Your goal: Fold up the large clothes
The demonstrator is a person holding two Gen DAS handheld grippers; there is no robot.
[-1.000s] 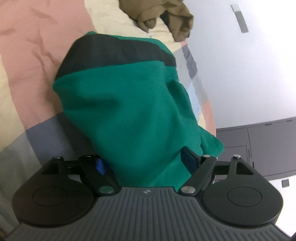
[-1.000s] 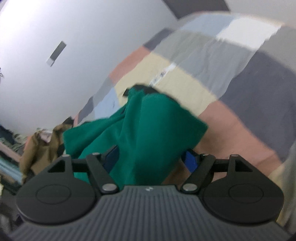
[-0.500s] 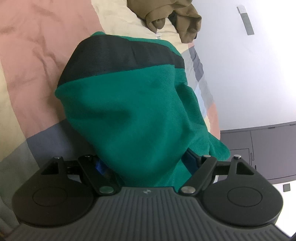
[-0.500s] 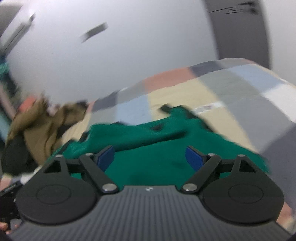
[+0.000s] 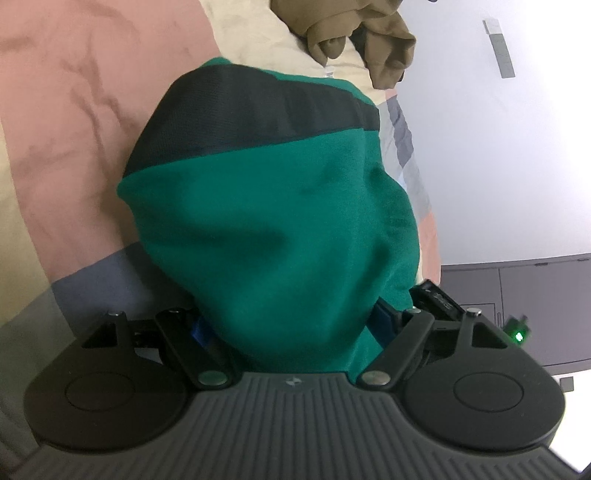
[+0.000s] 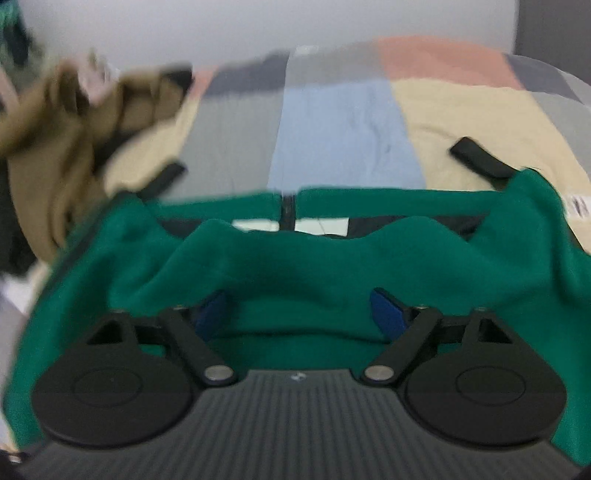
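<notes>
Left wrist view: left hand-held gripper [image 5: 291, 325] clamps bunched, soft green garment [image 5: 273, 229]; black ribbed band.

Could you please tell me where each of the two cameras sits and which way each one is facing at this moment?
Left wrist: sits on the left gripper, looking down along its fingers at the green garment bunched between them on the patchwork bedspread.
Right wrist: sits on the right gripper, looking across the bed; its jaws, just closing, stand apart over the garment.
Shared: the green garment, the bedspread, the brown garment and the white wall.
</notes>
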